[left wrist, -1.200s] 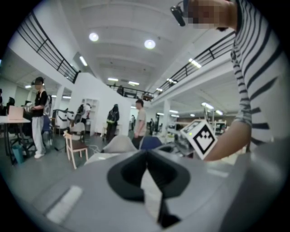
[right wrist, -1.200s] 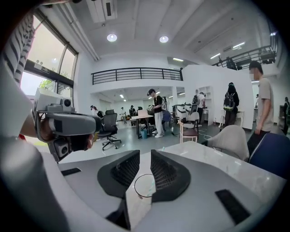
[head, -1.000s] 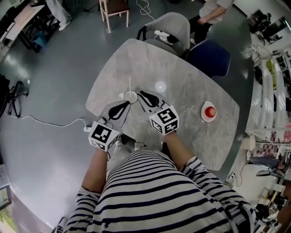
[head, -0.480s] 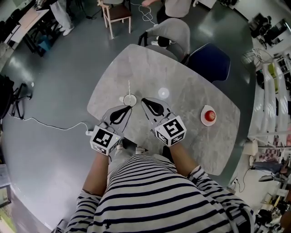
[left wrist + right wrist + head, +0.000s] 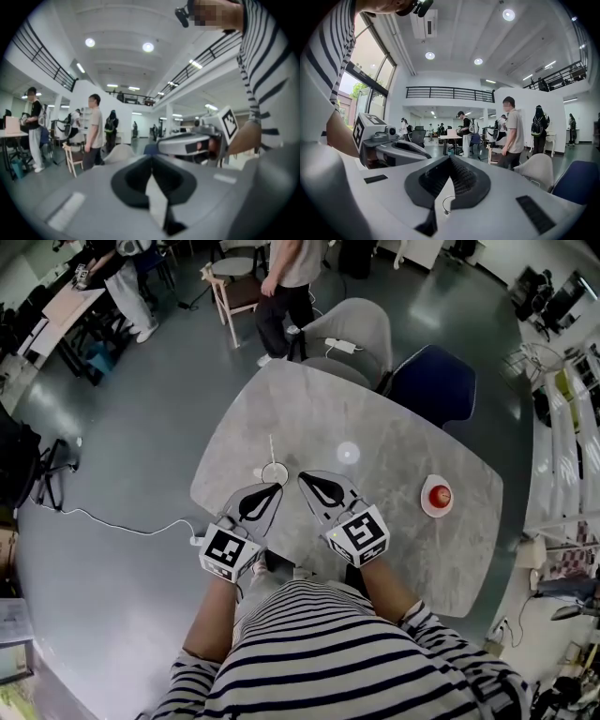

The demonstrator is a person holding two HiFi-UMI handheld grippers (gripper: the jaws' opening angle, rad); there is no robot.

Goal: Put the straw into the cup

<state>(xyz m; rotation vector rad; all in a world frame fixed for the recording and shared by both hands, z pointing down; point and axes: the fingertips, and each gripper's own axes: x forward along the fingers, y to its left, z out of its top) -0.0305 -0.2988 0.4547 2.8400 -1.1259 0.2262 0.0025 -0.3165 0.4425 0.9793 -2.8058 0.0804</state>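
Left gripper (image 5: 275,489) and right gripper (image 5: 305,477) pinched together, empty, just beside our cup (image 5: 275,473), straw (image 5: 272,451) standing in it, long axis upright, free end up.

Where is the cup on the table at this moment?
In the head view, the cup stands on the left part of the table, just ahead of the left hand-held gripper, with the straw upright in it.

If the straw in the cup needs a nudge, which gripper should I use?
Left, probably. The left gripper has its shut tips pointing straight at the cup, close to its near rim, with the straw standing just beyond. The right gripper, also shut, aims past the cup's right side.
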